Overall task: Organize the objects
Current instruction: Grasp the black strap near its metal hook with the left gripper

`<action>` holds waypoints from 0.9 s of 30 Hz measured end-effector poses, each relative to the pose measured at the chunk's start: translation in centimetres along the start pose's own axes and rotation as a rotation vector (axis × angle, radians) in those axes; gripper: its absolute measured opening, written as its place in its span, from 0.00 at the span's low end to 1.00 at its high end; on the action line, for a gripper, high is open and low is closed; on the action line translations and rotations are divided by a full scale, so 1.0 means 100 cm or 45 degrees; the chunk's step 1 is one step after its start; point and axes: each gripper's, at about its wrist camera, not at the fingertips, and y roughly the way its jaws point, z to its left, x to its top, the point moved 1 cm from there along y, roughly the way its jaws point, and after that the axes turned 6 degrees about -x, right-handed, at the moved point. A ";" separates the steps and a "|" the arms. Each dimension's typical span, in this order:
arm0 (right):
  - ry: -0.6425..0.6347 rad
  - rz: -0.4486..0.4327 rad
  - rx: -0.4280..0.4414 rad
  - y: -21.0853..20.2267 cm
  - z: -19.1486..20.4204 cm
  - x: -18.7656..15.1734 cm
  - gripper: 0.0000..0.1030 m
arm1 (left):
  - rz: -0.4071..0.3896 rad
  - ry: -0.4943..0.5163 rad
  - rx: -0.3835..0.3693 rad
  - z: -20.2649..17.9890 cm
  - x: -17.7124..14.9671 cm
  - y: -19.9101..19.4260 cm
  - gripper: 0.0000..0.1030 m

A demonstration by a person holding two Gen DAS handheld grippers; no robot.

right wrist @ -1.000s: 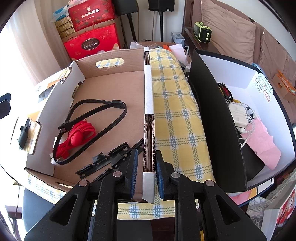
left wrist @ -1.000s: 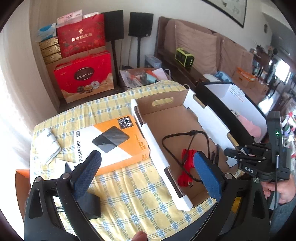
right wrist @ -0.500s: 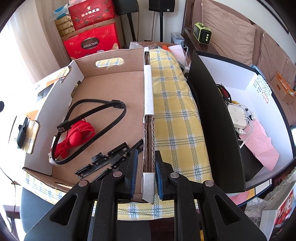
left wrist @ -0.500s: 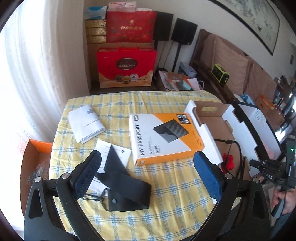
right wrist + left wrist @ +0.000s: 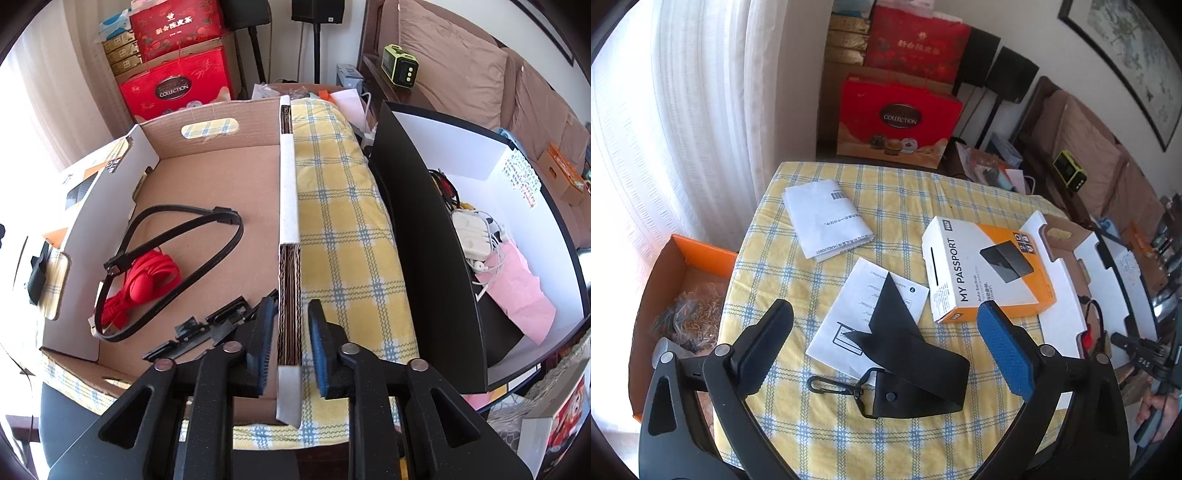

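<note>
Swung from the cardboard tray (image 5: 1058,291), the wide-open left hand-held gripper (image 5: 882,354) hovered over the black strap (image 5: 916,373), needing a centred, level descent, while the right hand-held gripper (image 5: 291,347) eased its jaws off the tray wall.

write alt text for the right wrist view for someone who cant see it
The right gripper straddles the wall of an open cardboard box, its fingers opening off it. Inside lie a black strap, a red cable bundle and black clips; a yellow checked cloth covers the table alongside.

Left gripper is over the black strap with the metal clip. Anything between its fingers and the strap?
Nothing visible: the open left gripper has a clear path to the black strap with the metal clip, which lies partly on a white paper sheet.
</note>
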 end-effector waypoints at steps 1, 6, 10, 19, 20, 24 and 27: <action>0.000 -0.005 -0.001 0.000 -0.001 0.002 0.25 | 0.002 -0.003 0.004 0.002 0.000 0.001 0.97; -0.008 -0.012 0.010 0.004 -0.002 0.019 0.26 | 0.015 -0.016 0.019 0.007 0.002 0.007 0.97; -0.022 0.003 0.026 0.011 -0.002 0.030 0.17 | 0.023 -0.022 0.019 0.009 0.001 0.010 0.97; -0.069 -0.032 0.004 0.010 0.005 0.033 0.09 | 0.046 -0.019 0.017 0.009 0.001 0.018 0.97; -0.072 -0.032 0.000 0.010 0.005 0.033 0.09 | 0.048 -0.020 0.016 0.010 0.001 0.019 0.97; -0.076 -0.037 -0.002 0.010 0.006 0.033 0.10 | 0.056 -0.035 0.010 0.013 0.001 0.019 0.97; -0.065 -0.035 0.009 0.011 0.004 0.033 0.09 | 0.063 -0.044 0.017 0.017 0.001 0.020 0.97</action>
